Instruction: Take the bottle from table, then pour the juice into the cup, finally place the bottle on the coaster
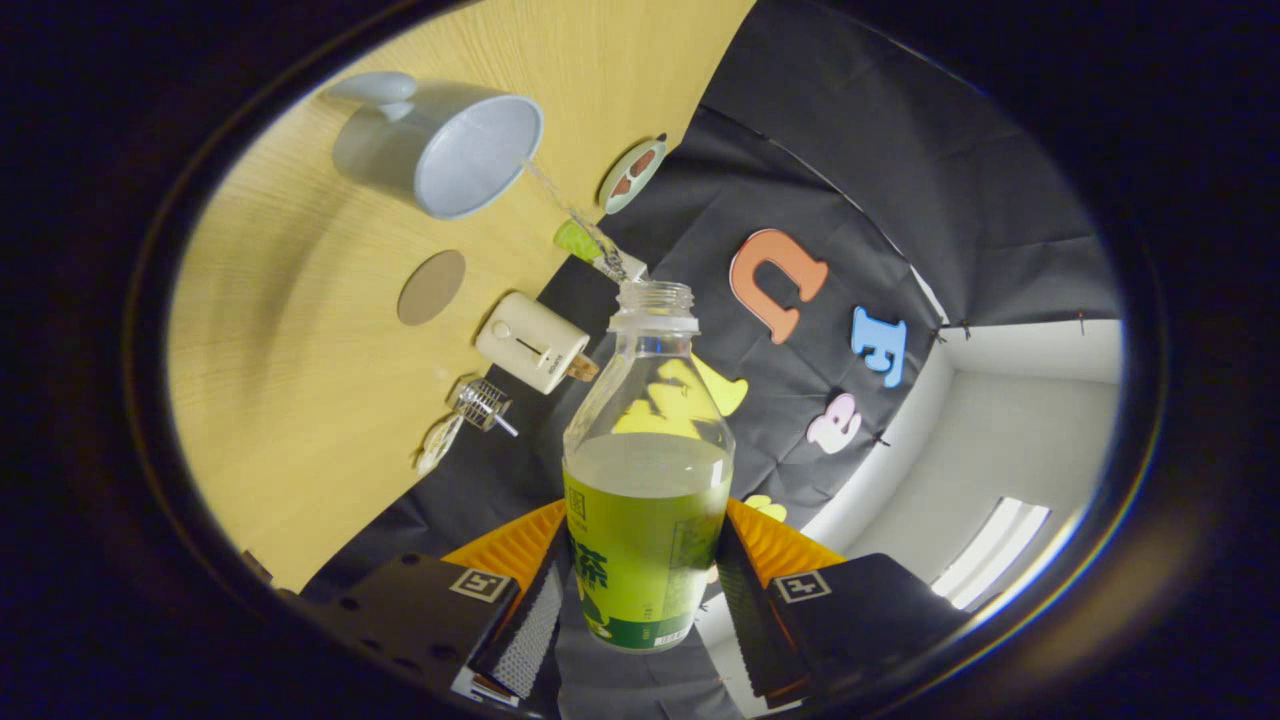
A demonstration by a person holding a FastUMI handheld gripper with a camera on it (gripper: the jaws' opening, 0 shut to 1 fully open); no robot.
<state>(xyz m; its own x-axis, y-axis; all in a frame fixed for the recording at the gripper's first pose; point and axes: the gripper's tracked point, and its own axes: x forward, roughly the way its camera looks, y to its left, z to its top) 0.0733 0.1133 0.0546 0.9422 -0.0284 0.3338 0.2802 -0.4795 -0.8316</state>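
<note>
The open bottle point(648, 470), half full of juice, sits clamped between both fingers of the gripper point(645, 590), lifted off the desk point(300, 340) and tilted toward the cup point(445, 145). A thin stream seems to reach the cup's rim, so pouring is probably underway. The round coaster point(431, 287), just beside the cup, awaits the bottle.

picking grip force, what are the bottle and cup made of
Bottle, held between the jaws: likely clear glossy plastic; the wall shows through above the liquid, a printed label wraps below. Cup: matte pale blue, opaque with soft shading, probably ceramic or plastic.
</note>
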